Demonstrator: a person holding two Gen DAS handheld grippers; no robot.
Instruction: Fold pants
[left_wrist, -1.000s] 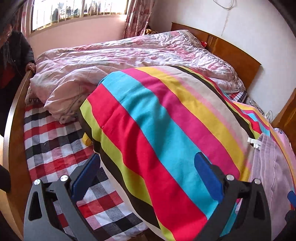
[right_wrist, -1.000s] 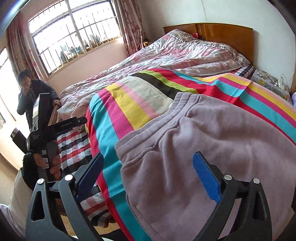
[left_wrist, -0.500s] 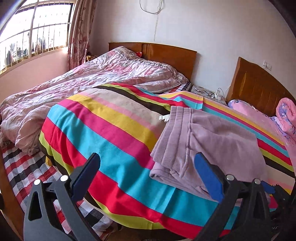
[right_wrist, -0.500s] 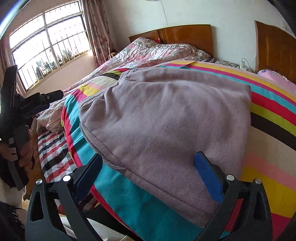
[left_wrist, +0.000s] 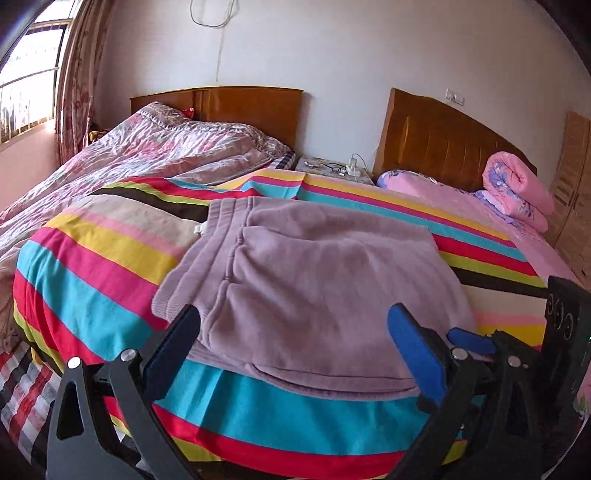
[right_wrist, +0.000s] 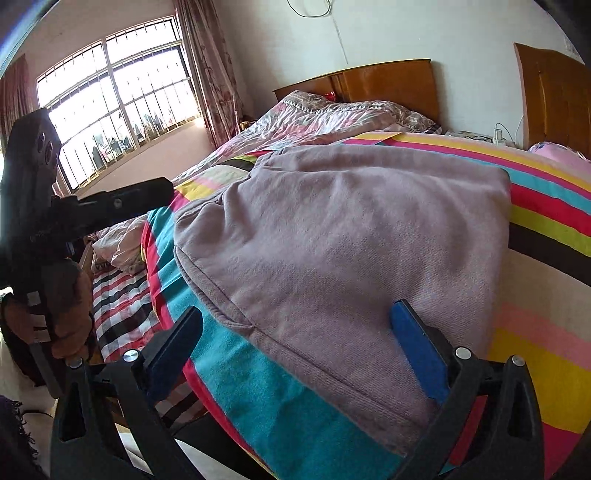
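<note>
Folded mauve pants (left_wrist: 317, 280) lying flat on striped blanket (left_wrist: 92, 280) near bed's front edge, left gripper (left_wrist: 291, 343) spread wide – empty, right gripper (right_wrist: 295, 343) likewise wide, holding nothing, both just short of the pants' near hem

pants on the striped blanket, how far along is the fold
The mauve pants already lie folded into a compact stack on the striped blanket. Nothing is in hand: left gripper and right gripper are both open. At most a final tidy looks left.

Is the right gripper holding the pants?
No, the right gripper hangs open above the pants, its jaws spread wide and gripping no cloth.
</note>
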